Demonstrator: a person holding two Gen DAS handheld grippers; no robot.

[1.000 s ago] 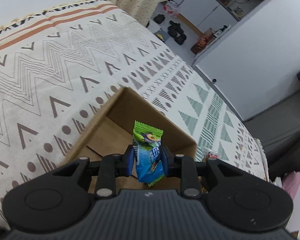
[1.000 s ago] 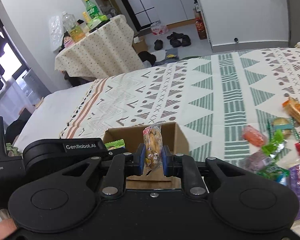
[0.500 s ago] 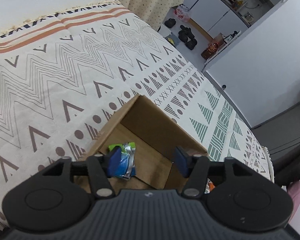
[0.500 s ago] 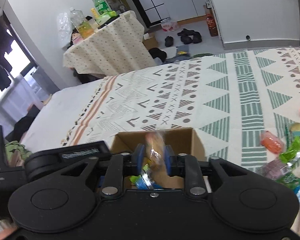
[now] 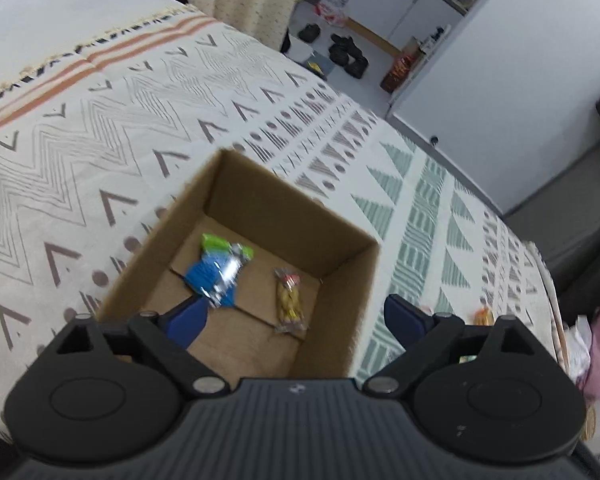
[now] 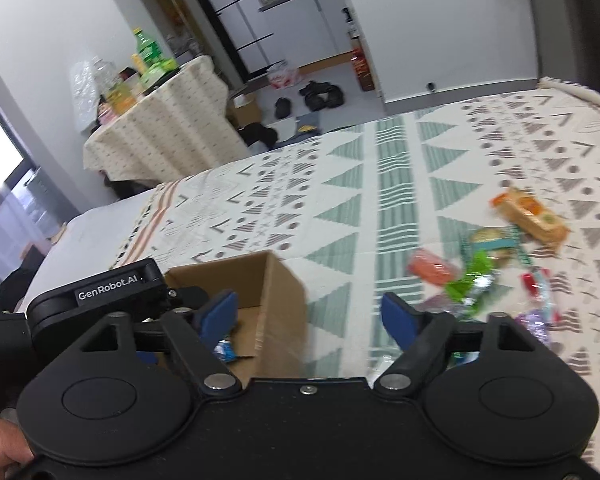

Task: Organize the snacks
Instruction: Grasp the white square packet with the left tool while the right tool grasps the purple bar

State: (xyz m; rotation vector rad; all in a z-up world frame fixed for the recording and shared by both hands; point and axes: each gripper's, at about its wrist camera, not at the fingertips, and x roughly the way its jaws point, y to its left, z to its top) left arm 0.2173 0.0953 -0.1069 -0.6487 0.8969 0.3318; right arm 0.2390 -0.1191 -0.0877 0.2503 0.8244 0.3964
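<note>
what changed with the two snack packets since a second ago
Both were let go. The left hand-held gripper has just opened and the blue-green packet now lies in the cardboard box. The right hand-held gripper opened too, dropping the yellow packet beside it. The box and the loose snacks stayed put.

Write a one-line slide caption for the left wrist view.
Open left gripper above a cardboard box holding two dropped snack packets.
</note>
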